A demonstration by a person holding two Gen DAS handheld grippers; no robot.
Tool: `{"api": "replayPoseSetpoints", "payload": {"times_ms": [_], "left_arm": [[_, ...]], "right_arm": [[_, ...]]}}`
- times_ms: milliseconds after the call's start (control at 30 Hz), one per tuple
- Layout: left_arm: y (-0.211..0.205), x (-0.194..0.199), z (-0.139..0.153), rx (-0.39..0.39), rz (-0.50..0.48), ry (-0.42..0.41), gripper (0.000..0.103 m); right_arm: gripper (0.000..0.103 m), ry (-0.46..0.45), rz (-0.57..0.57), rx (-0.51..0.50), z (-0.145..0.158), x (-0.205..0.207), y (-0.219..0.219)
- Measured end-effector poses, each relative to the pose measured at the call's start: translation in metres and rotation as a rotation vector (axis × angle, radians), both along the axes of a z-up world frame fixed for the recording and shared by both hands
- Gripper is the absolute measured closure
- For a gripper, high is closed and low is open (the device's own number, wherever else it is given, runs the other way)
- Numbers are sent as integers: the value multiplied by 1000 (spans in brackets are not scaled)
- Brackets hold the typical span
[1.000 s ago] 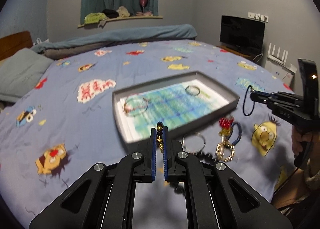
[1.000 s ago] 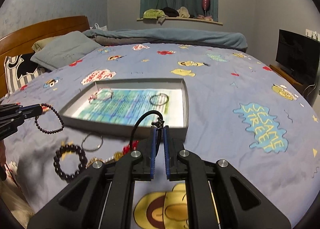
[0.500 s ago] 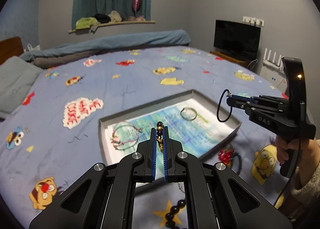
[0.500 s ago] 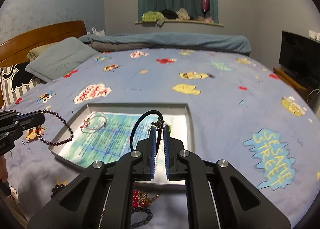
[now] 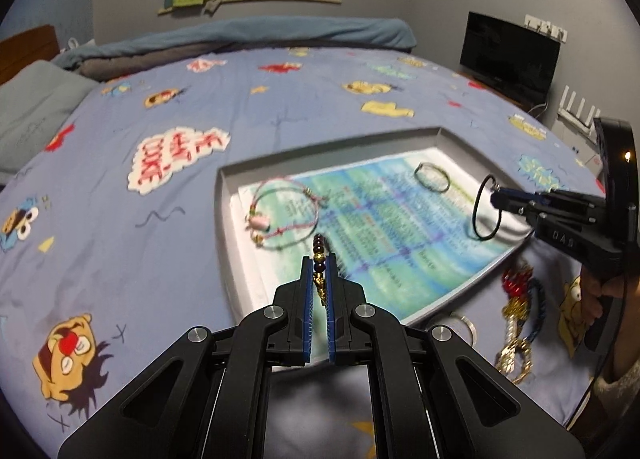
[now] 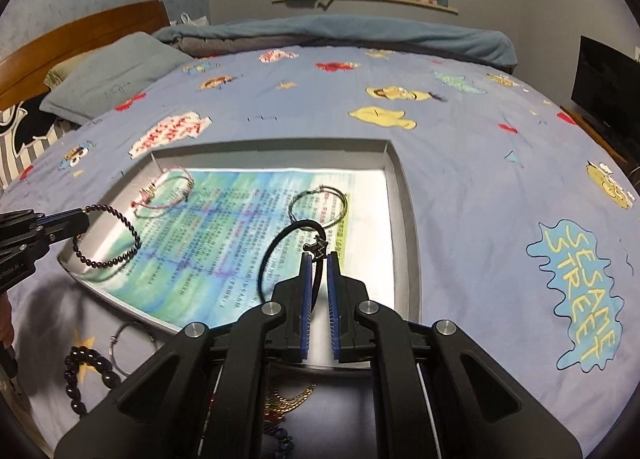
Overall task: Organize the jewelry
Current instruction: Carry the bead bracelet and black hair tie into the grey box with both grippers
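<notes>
A grey tray with a blue-green printed sheet lies on the bed. In it lie a pink cord bracelet and a thin dark ring bracelet. My left gripper is shut on a dark bead bracelet and holds it over the tray's near left part. My right gripper is shut on a black cord bracelet with a small charm, hanging over the tray's near right part.
Outside the tray's near edge lie a large black bead bracelet, a thin silver ring and a red, gold and blue piece. Pillows lie at the headboard. A TV stands to the right.
Both grippers have moved forward and come lower over the tray, each still holding its bracelet. The loose jewelry is now near or under the grippers.
</notes>
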State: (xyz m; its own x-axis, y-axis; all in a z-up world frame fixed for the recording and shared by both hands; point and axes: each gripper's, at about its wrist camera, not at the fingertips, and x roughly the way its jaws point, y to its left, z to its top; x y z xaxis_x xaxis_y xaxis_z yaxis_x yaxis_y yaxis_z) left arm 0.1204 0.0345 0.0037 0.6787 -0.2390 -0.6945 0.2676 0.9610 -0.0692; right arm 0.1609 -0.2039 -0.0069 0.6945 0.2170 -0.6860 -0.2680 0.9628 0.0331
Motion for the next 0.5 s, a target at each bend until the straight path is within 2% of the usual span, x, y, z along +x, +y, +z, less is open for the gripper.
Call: {"api": "replayPoseSetpoints", "payload": {"times_ms": [200,500], "left_arm": [[2,7,-19,15,21,55,96],[2,9,-22,46,51,46,96]], "right_arm": [[96,16,10,-24,-5,1,5],[96,12,20,-40,-6,-2,6]]}}
